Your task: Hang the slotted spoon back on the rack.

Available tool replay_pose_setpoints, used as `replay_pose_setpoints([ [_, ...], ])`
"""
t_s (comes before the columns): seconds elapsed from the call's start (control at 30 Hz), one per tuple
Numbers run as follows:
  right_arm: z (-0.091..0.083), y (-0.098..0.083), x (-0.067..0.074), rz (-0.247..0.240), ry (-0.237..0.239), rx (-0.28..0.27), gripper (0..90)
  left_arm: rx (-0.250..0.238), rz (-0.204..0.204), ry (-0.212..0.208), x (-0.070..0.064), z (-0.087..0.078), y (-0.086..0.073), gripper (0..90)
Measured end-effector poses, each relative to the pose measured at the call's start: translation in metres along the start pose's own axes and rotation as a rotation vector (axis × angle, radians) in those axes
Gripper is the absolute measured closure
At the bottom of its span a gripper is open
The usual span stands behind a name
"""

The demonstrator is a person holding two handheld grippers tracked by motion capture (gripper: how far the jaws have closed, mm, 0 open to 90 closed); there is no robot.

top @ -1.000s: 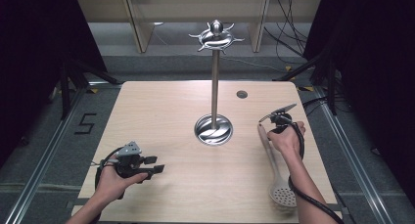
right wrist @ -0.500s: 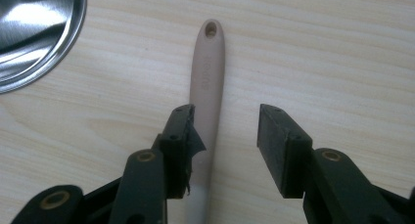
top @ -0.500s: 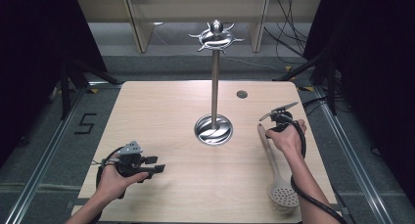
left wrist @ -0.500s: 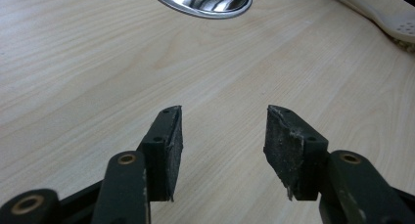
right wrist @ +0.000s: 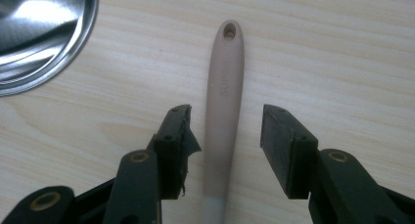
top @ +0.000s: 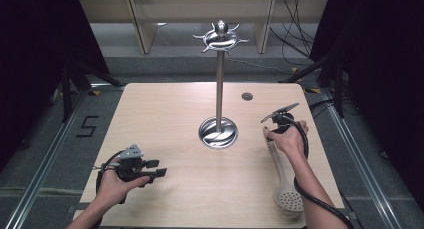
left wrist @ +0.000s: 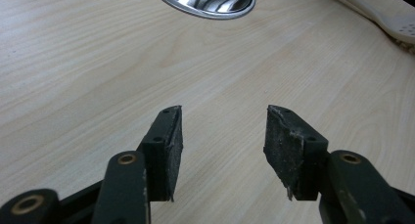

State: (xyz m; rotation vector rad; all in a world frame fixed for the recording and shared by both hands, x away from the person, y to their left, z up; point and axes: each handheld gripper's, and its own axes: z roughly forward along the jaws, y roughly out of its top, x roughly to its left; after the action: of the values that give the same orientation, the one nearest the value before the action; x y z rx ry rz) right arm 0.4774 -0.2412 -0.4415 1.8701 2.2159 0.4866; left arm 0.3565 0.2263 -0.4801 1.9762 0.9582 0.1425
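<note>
A slotted spoon [top: 280,174] with a beige handle [right wrist: 225,77] lies on the wooden table [top: 165,114] at the right, its perforated head toward the front edge. My right gripper [top: 272,134] points down over the far end of that handle. Its jaws [right wrist: 225,121] have just been opening and stand either side of the handle, pads clear of it. My left gripper [top: 156,168] hovers low at the front left, open [left wrist: 222,121] above bare wood. The spoon's pale head [left wrist: 386,13] also appears in the left gripper view.
A steel utensil stand rises mid-table: round shiny base [top: 218,131], thin pole [top: 219,89], ring of hooks on top [top: 220,36]. Its base [right wrist: 39,33] lies just left of the handle. A small dark hole [top: 247,96] marks the far right of the tabletop.
</note>
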Motion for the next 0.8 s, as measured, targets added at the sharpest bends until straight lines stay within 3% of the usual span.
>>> replay_pose_setpoints([
  [0.03,0.003,0.001,-0.001,-0.015,-0.010,-0.007,55.0,-0.003,0.008,0.013,0.001,0.000,0.000,47.8],
  [0.07,0.005,0.003,-0.002,-0.013,0.011,0.014,55.3,-0.001,0.013,0.012,0.001,0.000,0.001,47.8],
  [0.2,0.015,0.007,-0.005,-0.009,-0.001,0.061,56.3,0.000,0.020,0.003,0.001,0.001,0.002,47.8],
  [0.37,0.023,0.009,-0.008,0.009,-0.012,0.110,57.1,-0.011,0.020,0.002,-0.002,0.000,0.001,47.8],
  [0.4,0.022,0.009,-0.004,0.039,-0.010,0.127,57.1,-0.006,0.025,-0.002,-0.001,-0.001,0.000,47.8],
  [0.43,0.024,0.008,-0.006,-0.006,-0.003,0.105,57.2,-0.011,0.020,0.000,-0.002,-0.002,0.000,47.8],
  [0.53,0.024,0.010,-0.003,-0.033,-0.006,0.117,57.9,-0.010,0.022,0.013,-0.002,-0.004,0.000,47.8],
  [0.8,0.033,0.010,0.001,-0.036,-0.017,0.156,62.9,-0.013,0.029,0.001,-0.003,-0.003,0.000,47.8],
])
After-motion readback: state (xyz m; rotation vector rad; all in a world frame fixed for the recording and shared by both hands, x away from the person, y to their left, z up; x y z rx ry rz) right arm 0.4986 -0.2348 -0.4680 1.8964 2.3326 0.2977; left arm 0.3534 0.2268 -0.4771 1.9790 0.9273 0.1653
